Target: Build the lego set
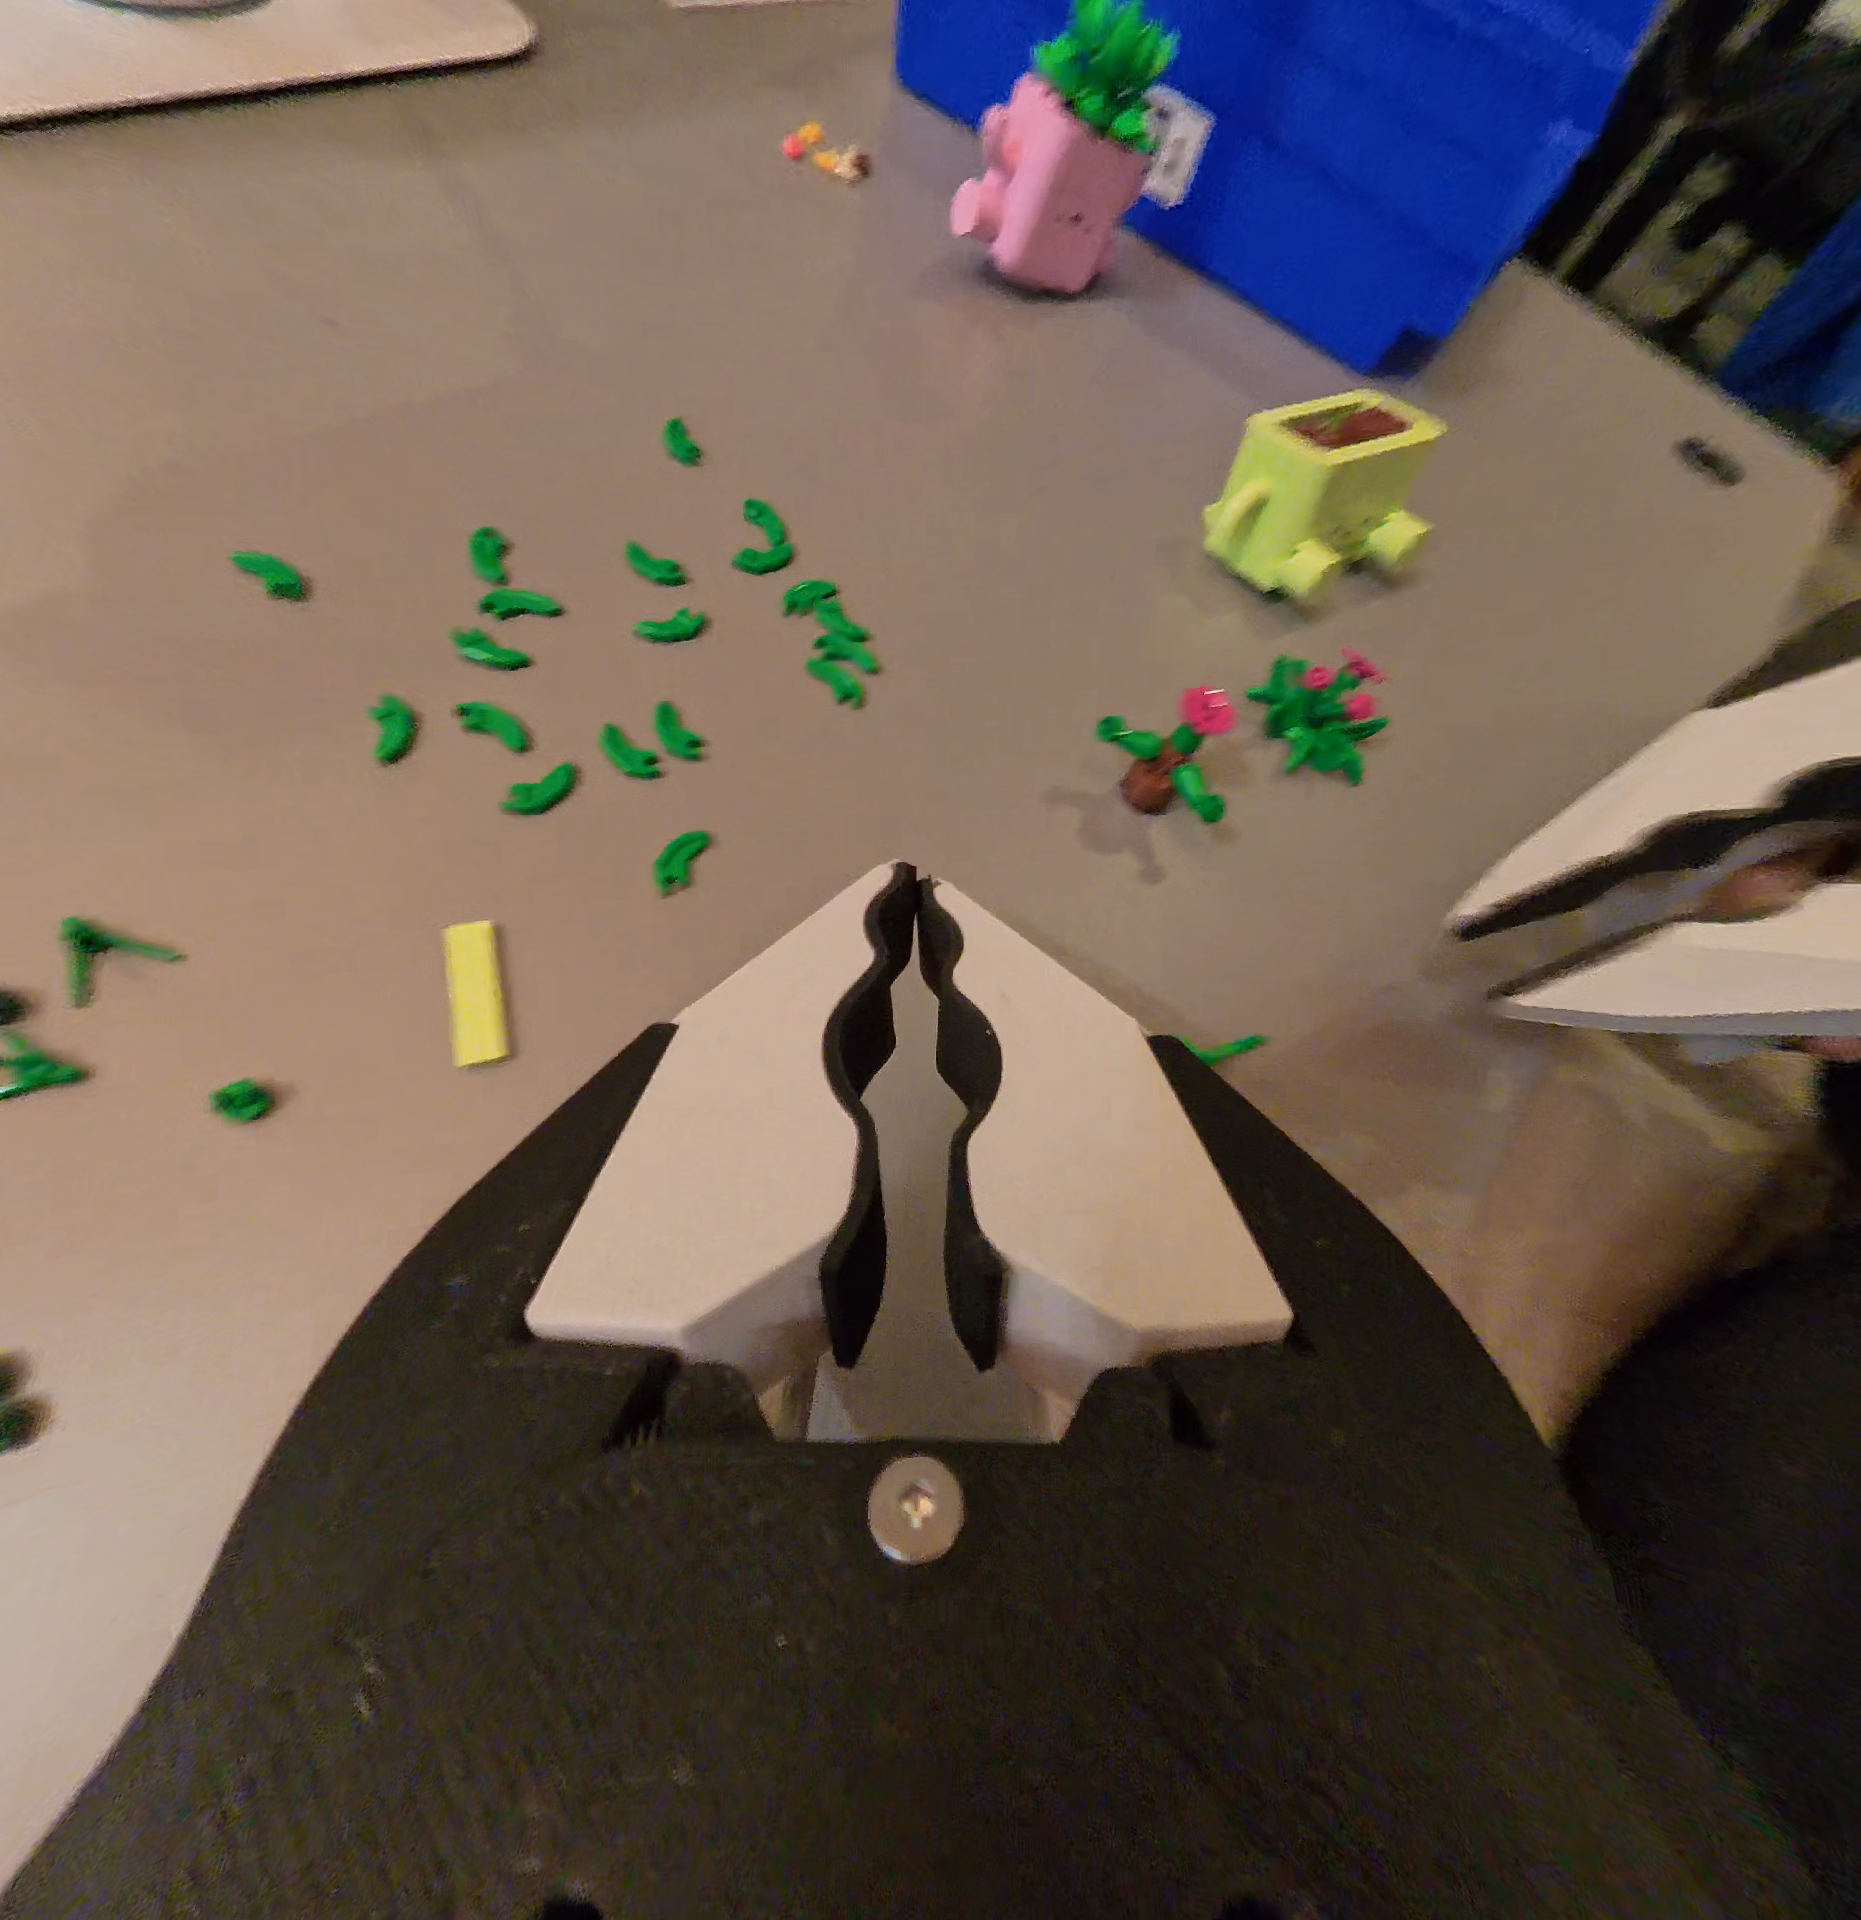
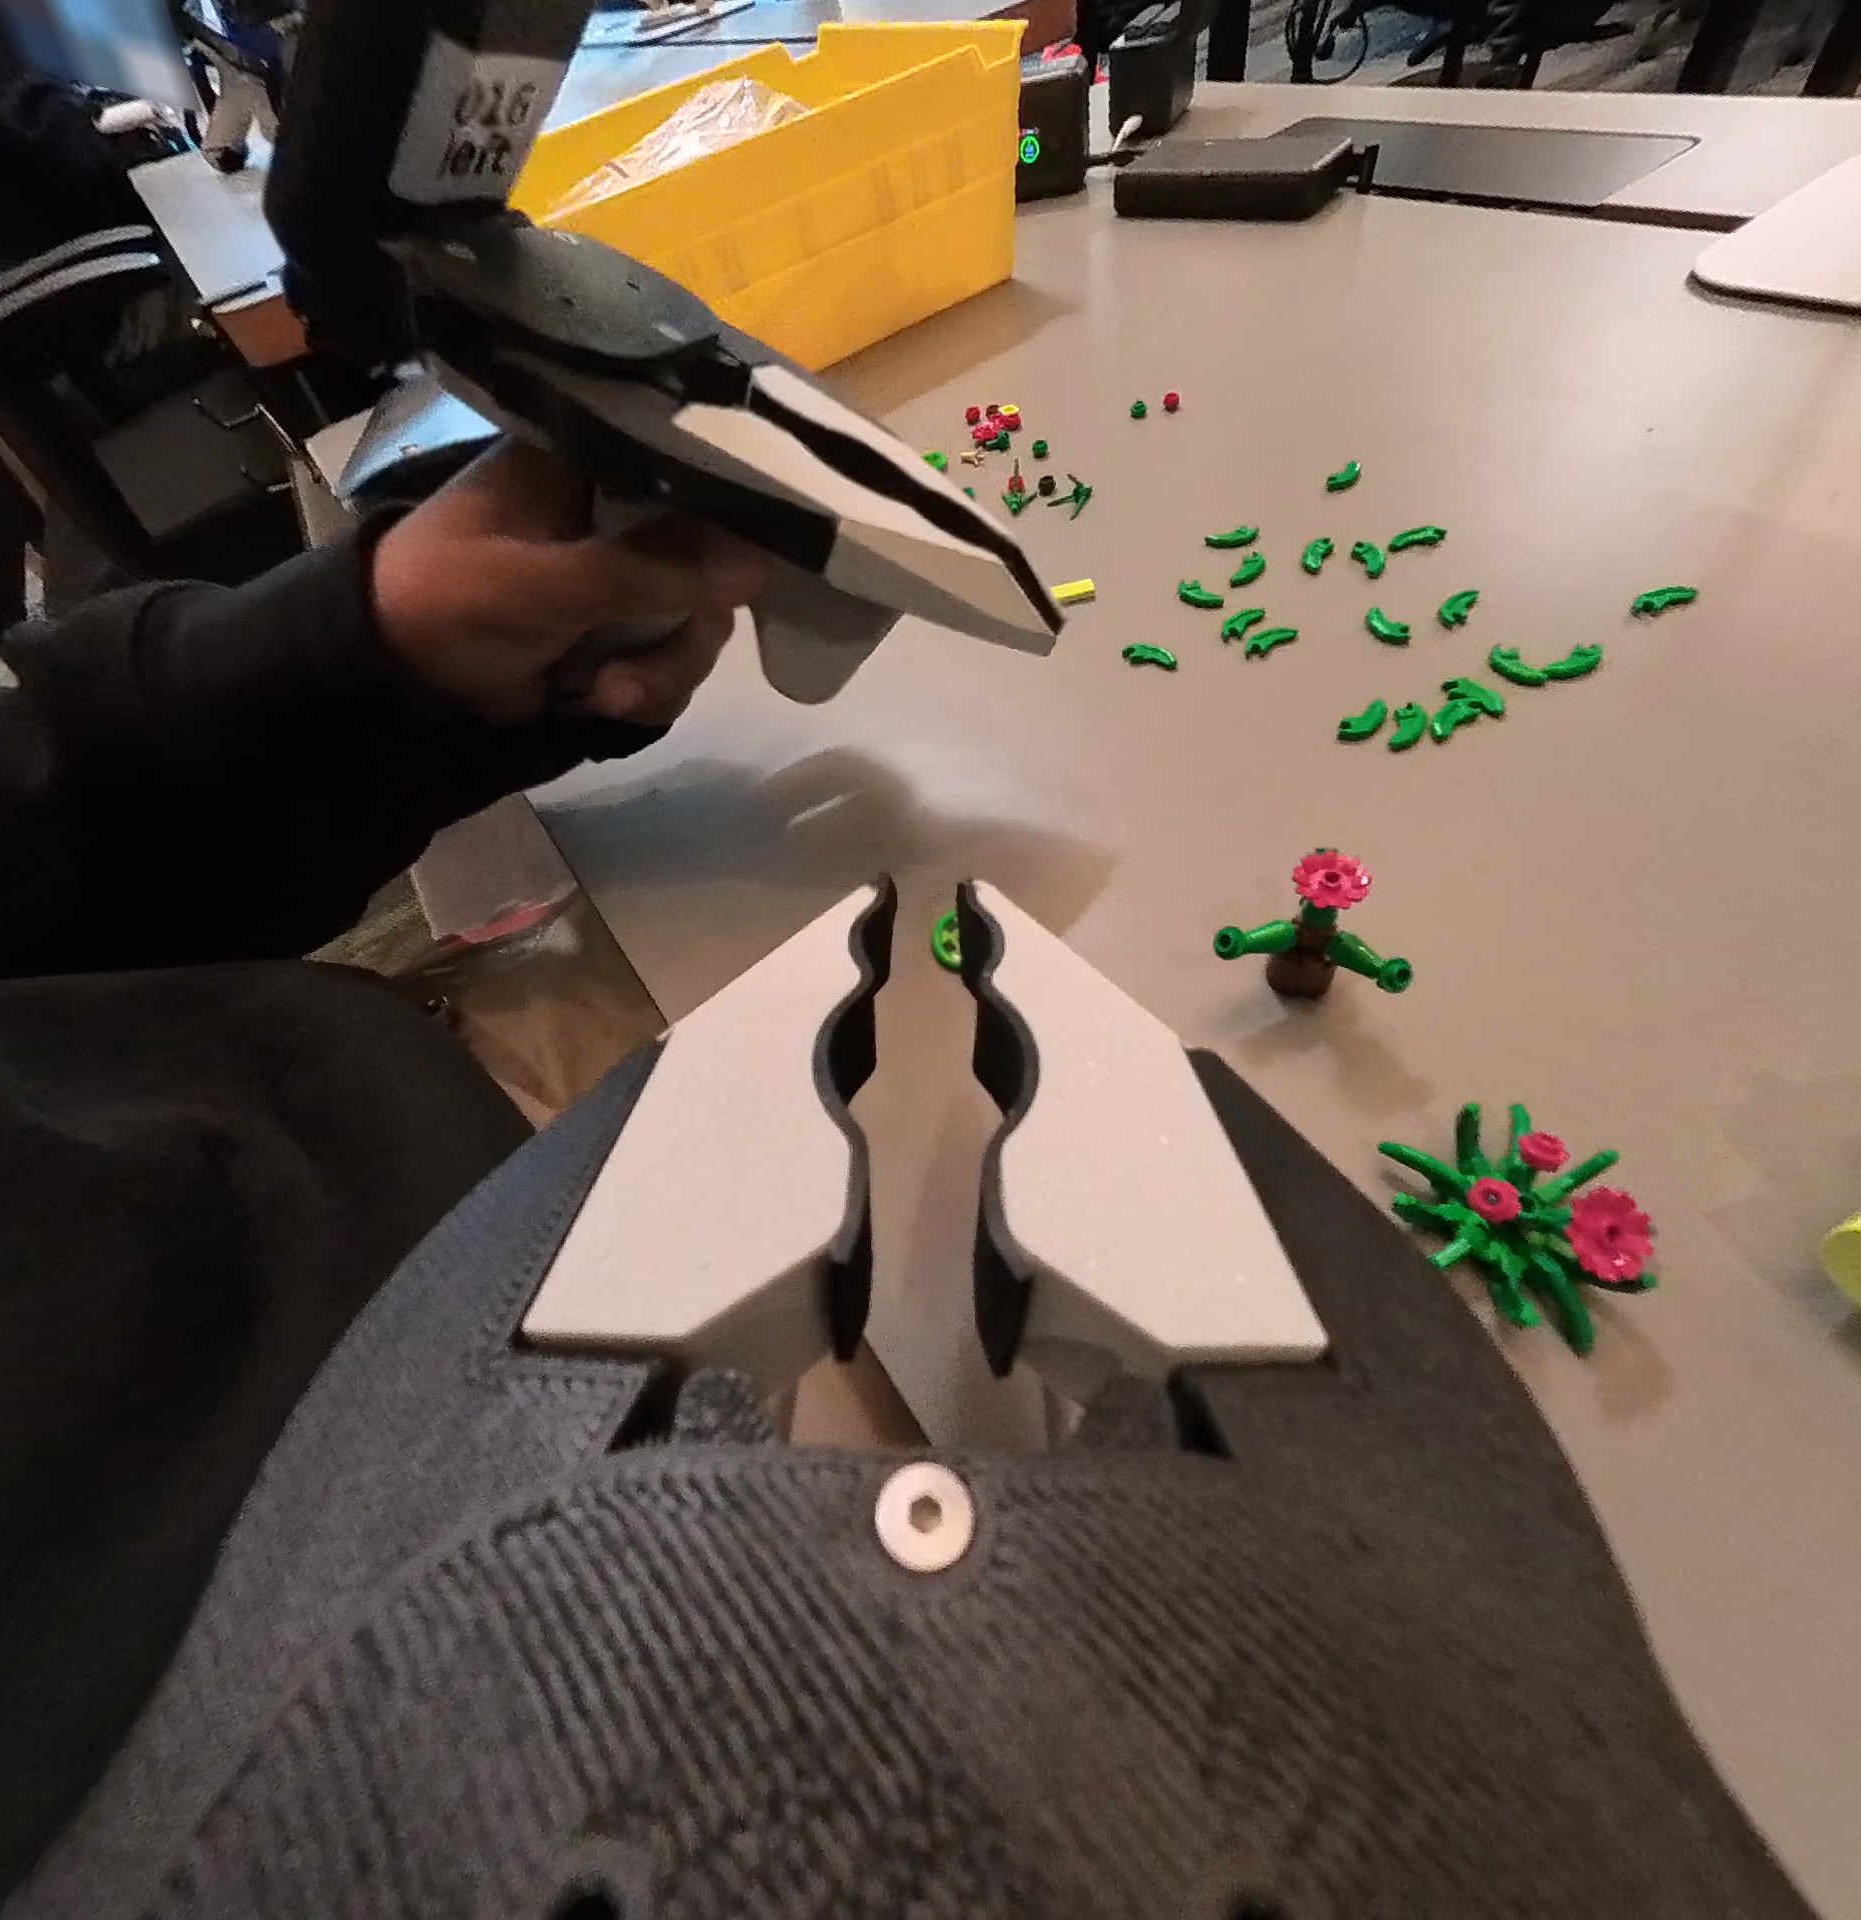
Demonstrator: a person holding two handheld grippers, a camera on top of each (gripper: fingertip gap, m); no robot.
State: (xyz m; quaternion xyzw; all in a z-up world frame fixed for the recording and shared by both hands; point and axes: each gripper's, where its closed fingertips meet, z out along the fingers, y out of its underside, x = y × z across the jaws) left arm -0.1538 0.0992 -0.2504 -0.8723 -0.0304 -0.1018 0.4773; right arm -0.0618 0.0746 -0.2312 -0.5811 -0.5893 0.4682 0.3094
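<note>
My left gripper [image 1: 910,883] is shut and empty, held above the grey table; in the right wrist view it [image 2: 1051,623] hangs in the air, a hand around its handle. My right gripper [image 2: 926,904] is slightly open, and a small green round piece [image 2: 945,940] shows between its tips, seemingly on the table. It appears blurred at the right of the left wrist view [image 1: 1466,925]. Several green leaf pieces [image 1: 635,644] [image 2: 1404,623] lie scattered. A small plant with a brown base and pink flower [image 1: 1165,753] [image 2: 1310,935] stands beside a leafy cluster with pink flowers [image 1: 1315,717] [image 2: 1528,1216].
A lime-green pot [image 1: 1321,499] and a pink pot with green leaves [image 1: 1051,197] stand farther back, near a blue bin [image 1: 1321,156]. A yellow flat tile [image 1: 477,992] lies to the left. A yellow bin [image 2: 832,197] and small red and green pieces [image 2: 999,436] sit beyond. Spacing between my two grippers at the tips: around 10 centimetres. My left gripper's tips are some 9 centimetres from the yellow flat tile [image 1: 477,992].
</note>
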